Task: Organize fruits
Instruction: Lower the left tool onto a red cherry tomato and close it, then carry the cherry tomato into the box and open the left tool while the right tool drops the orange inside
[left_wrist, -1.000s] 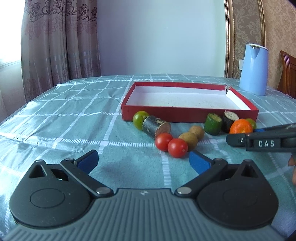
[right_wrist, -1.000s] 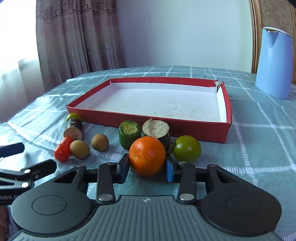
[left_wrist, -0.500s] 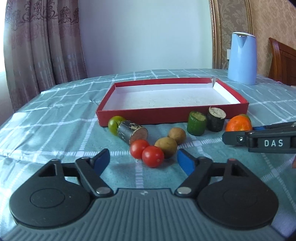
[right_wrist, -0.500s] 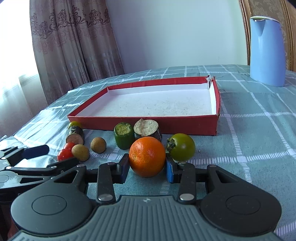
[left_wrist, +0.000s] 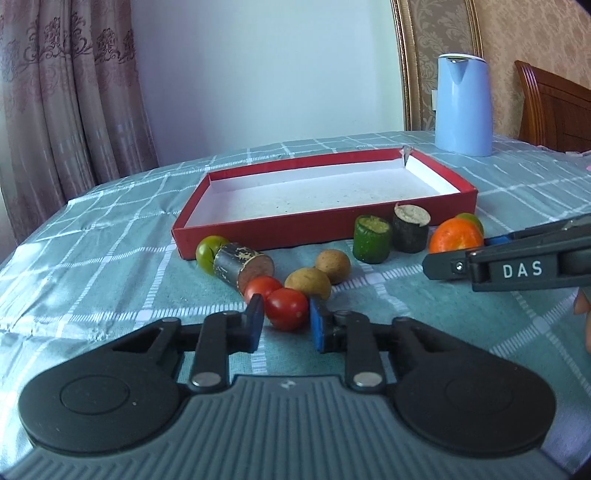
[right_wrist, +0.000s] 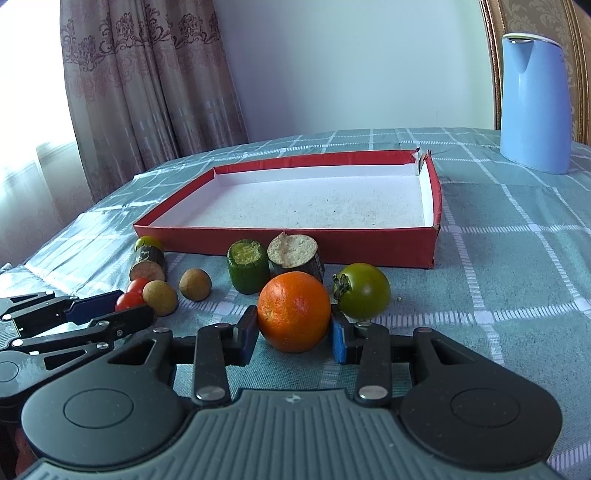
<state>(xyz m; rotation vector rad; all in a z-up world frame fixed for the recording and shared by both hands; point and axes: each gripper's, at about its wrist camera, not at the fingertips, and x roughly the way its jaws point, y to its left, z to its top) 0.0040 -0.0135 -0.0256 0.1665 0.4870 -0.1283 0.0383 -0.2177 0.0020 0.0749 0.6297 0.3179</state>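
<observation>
My left gripper (left_wrist: 285, 322) is shut on the nearer red tomato (left_wrist: 287, 308), which still rests on the checked cloth; a second red tomato (left_wrist: 263, 288) sits just behind. My right gripper (right_wrist: 293, 332) is shut on an orange (right_wrist: 293, 311), low over the cloth. The empty red box (left_wrist: 325, 225) with a white floor lies behind the fruit row. The left gripper also shows in the right wrist view (right_wrist: 92, 314).
Loose in front of the box: two brown round fruits (left_wrist: 308, 282) (left_wrist: 332, 261), a green cut cylinder (left_wrist: 372, 239), a dark cut cylinder (left_wrist: 410, 228), a lying dark cylinder (left_wrist: 242, 264), green tomatoes (left_wrist: 207, 252) (right_wrist: 364, 290). A blue kettle (left_wrist: 463, 105) stands back right.
My left gripper moved forward to the red tomatoes and its fingers closed from wide open onto the nearer one. My right gripper kept its hold on the orange and barely moved.
</observation>
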